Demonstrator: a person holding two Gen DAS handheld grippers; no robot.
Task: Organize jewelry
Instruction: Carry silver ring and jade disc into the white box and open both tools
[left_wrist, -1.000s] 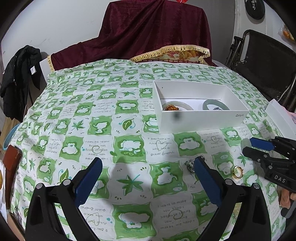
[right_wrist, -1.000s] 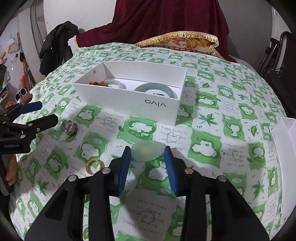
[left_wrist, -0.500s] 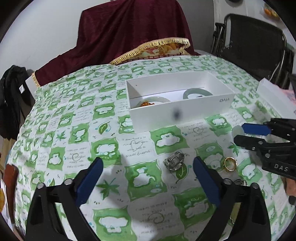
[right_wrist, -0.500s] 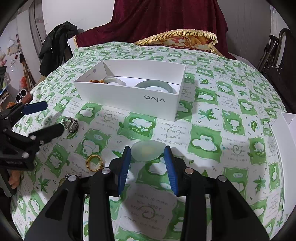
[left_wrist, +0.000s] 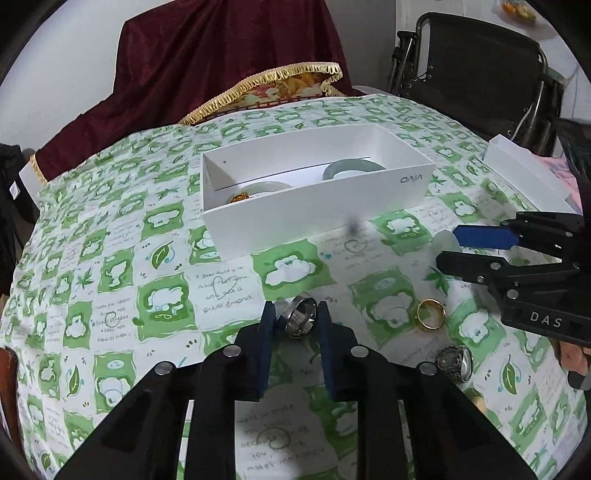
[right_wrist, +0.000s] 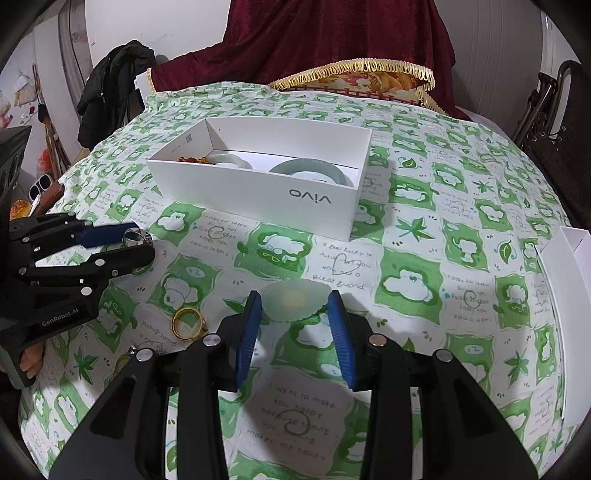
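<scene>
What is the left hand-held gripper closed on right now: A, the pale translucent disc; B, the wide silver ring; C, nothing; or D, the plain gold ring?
B: the left hand-held gripper has its blue pads against both sides of the wide silver ring.

A lived-in room of a home, with a cloth-covered table in the middle.

A green-and-white printed tablecloth (right_wrist: 424, 229) with bears, leaves and handwritten phrases covers the table; behind it hangs a dark red velvet drape (right_wrist: 332, 37) over a gold-fringed cushion (right_wrist: 362, 79). A black jacket (right_wrist: 110, 88) hangs at one side, a folding chair (left_wrist: 476, 70) stands at the other.
</scene>
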